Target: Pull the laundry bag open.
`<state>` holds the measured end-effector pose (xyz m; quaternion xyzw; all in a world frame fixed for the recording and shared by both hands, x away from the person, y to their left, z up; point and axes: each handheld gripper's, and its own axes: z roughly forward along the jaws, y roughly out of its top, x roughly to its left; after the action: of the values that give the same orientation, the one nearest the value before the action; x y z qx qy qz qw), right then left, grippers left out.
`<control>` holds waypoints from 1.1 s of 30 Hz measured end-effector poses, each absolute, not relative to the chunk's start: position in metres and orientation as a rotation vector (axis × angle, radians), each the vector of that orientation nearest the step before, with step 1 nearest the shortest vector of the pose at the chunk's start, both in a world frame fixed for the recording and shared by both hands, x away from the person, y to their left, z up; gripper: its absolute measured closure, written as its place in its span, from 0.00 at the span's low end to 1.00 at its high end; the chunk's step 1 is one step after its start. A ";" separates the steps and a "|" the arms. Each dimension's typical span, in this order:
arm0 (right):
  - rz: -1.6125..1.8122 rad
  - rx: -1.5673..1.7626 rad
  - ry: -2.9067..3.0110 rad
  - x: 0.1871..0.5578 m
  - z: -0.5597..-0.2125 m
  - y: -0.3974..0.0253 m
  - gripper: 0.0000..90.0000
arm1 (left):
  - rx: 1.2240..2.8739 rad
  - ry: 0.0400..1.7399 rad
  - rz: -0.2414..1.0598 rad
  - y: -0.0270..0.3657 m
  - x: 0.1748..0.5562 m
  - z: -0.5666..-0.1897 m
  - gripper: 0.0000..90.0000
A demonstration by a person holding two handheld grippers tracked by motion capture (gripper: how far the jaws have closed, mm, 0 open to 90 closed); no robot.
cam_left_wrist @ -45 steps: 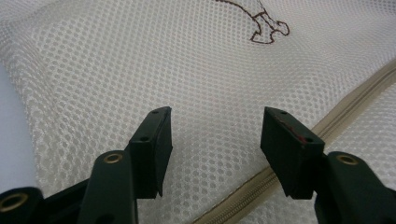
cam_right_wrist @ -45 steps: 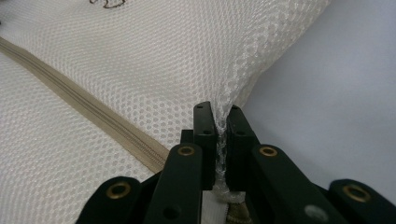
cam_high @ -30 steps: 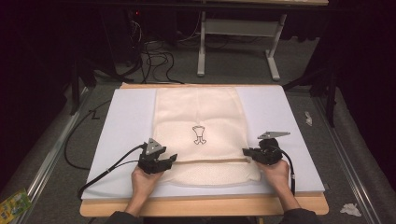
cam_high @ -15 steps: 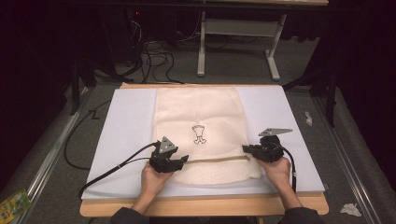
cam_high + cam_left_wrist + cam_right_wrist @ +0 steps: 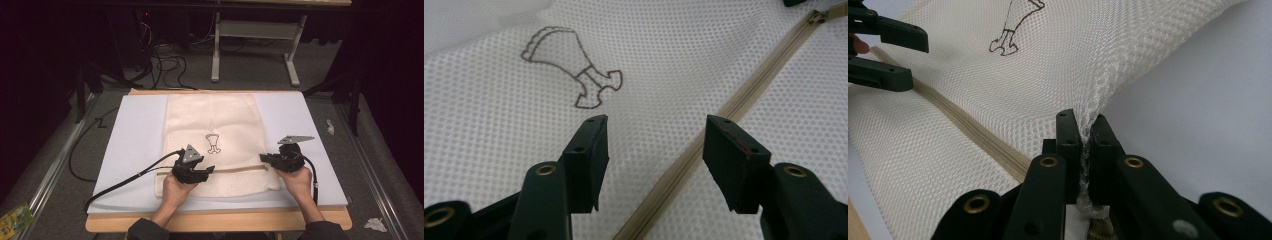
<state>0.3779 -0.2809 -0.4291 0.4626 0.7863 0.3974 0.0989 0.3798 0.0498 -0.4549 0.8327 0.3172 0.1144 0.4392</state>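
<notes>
Item: cream mesh laundry bag [image 5: 215,140], laid flat on a white mat [image 5: 135,145] on the wooden worktop [image 5: 215,220], centre of the high view; long axis ran from the near edge toward the top of the frame

Markings: brown outline drawing [image 5: 213,143] at the bag's middle; in the left gripper view the same drawing [image 5: 574,70] sat upper left of the frame

Closure: beige zipper [image 5: 235,169] ran across the bag's lower part, left to right in the high view; in the left gripper view the zipper [image 5: 724,110] crossed diagonally from bottom centre to upper right

Left tool [image 5: 202,172]: lower centre-left of the high view, held in the person's left hand [image 5: 175,187], over the left stretch of the zipper; cable trailed to lower left. In its own view the left tool [image 5: 654,150] stood with jaws spread wide, nothing between them, mesh and zipper beneath; whether the tips touched the mesh could not be told

Right tool [image 5: 264,158]: lower centre-right of the high view, held in the right hand [image 5: 296,179], at the bag's right edge by the zipper's end. In its own view the right tool [image 5: 1083,135] had jaws pressed together on a pinched fold of mesh, the bag's edge lifted into a ridge above the white mat [image 5: 1198,100]

Surroundings: grey floor with black cables [image 5: 160,55], upper left; white frame legs [image 5: 250,35], top centre
</notes>
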 end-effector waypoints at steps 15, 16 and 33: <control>1.162 1.332 2.332 0.378 -0.416 -0.276 0.98 | 2.048 0.705 0.234 0.022 0.377 -0.445 0.62; 1.159 1.328 2.334 0.379 -0.416 -0.276 0.98 | 2.053 0.698 0.238 0.020 0.375 -0.446 0.62; 1.162 1.322 2.344 0.380 -0.410 -0.269 0.98 | 2.054 0.652 0.153 -0.008 0.372 -0.449 0.72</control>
<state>0.3798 -0.2693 -0.4097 0.4484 0.7953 0.3943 0.1050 0.3722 -0.0085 -0.4489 0.8387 0.2662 0.0623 0.4710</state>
